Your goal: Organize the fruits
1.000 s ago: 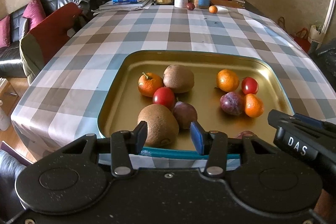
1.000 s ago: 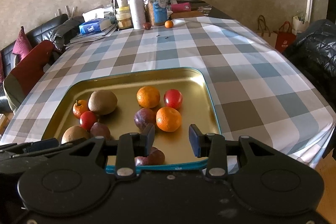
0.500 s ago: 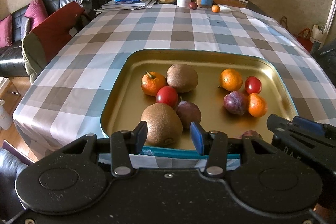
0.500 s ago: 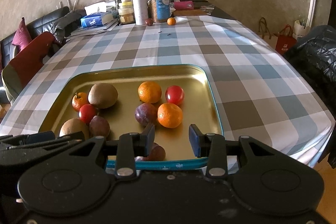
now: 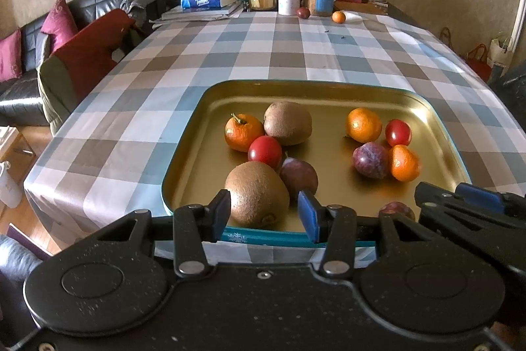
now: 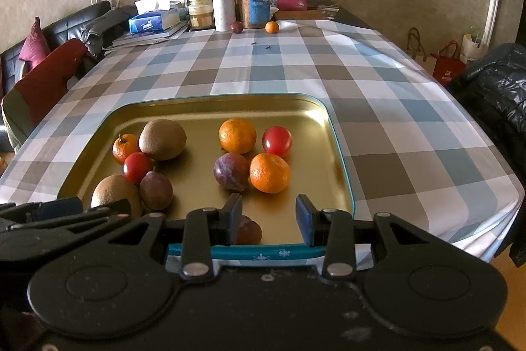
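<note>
Ten fruits mixed on tray [image 5: 184, 160]. Left gripper [image 5: 263, 214] and right gripper [image 6: 268, 219] both parted, empty. Kiwi [image 5: 256, 193] nearest, tray's 7 o'clock: straddle widest part, close gently.

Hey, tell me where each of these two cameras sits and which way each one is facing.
Left wrist: sits behind the left tongs, looking forward and down over the tray; nearest kiwi seen between the open jaws; right tongs show at the right edge.
Right wrist: sits behind the right tongs, same heading, seen from further right; left tongs show at the left edge.
Shared: tray, fruit, checked tablecloth, far clutter.
</note>
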A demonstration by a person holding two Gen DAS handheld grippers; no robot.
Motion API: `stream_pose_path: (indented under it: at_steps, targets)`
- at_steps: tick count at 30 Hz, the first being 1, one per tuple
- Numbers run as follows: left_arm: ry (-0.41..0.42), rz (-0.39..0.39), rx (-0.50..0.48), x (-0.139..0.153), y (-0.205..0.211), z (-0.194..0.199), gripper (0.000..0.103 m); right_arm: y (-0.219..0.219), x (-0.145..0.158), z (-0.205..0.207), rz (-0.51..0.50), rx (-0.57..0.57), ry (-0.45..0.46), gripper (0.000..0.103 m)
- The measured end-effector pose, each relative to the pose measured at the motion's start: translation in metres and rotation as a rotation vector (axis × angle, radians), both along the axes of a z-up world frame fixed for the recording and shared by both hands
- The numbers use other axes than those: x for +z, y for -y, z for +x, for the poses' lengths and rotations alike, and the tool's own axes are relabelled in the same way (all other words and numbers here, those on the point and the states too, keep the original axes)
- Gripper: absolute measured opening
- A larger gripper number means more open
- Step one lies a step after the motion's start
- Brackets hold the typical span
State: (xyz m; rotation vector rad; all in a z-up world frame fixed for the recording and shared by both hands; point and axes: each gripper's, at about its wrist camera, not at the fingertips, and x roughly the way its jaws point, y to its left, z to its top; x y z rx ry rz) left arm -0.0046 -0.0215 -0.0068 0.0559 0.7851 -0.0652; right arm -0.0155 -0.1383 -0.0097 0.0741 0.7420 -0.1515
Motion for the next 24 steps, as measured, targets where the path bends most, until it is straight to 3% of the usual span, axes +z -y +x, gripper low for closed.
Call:
stream_pose_path:
  at_steps: [24]
  targets:
    - [-0.002, -0.001, -0.016, -0.0037, -0.003, 0.0, 0.054, -0.0001, -0.0052, 0.0021, 0.012, 0.001, -0.018, 0.04]
